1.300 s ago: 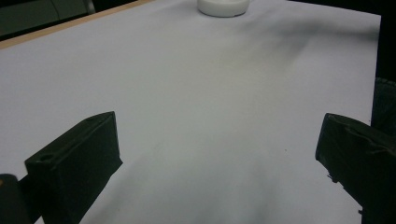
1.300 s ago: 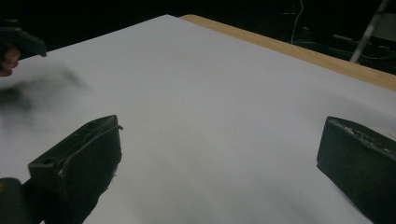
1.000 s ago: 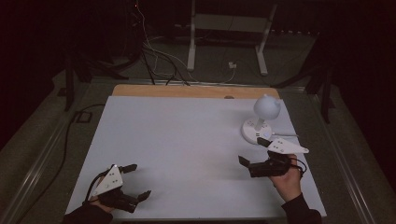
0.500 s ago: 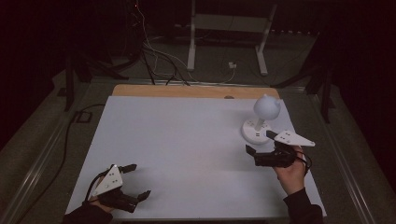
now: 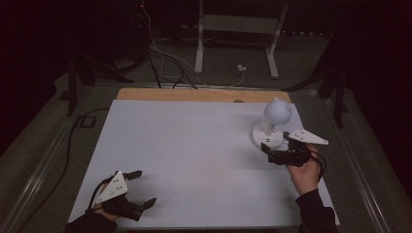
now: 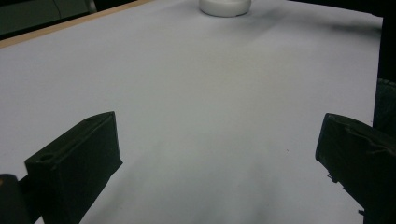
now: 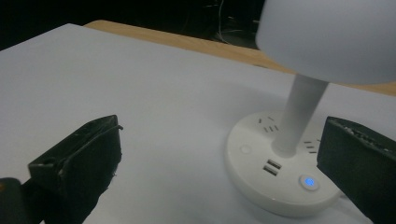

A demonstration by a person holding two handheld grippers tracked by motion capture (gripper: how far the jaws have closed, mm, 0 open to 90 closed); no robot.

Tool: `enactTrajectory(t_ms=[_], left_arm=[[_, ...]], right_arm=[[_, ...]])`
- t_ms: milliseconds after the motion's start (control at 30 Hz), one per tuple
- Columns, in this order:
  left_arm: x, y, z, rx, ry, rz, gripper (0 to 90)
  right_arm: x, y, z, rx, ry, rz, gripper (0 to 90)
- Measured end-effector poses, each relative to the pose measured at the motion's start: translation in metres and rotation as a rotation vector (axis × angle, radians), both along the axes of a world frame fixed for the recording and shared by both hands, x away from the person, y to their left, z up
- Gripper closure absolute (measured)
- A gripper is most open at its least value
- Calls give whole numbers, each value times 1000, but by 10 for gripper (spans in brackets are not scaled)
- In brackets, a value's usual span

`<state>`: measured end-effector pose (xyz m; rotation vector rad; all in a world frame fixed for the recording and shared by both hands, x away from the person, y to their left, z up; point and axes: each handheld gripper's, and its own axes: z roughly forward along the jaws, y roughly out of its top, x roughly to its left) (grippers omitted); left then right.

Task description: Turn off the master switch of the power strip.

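Both grippers, left gripper [image 5: 138, 188] and right gripper [image 5: 268, 153], have blocky black jaws, grey three-cornered top plates and black cables; the person's sleeves are dark.

High view overhead, gripper views low, sharing lamp [image 5: 272, 127]

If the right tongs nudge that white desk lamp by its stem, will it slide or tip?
The white desk lamp looks top-heavy: a large round shade on a thin stem, so a high push may tip it. Its wide round base probably steadies it, so a low push would likelier slide it.
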<state>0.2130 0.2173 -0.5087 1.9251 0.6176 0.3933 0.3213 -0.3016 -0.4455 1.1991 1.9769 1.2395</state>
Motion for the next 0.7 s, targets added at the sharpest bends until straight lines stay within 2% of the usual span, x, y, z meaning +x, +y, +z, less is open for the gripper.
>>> enactTrajectory(t_ms=[533,700], left_arm=[[0,-1,0,-3,5,-3,4],[0,0,0,-3,7,-1,4]], right_arm=[[22,-19,-9,-14,46,-85,0],[29,-24,-14,-3,61,-107,0]])
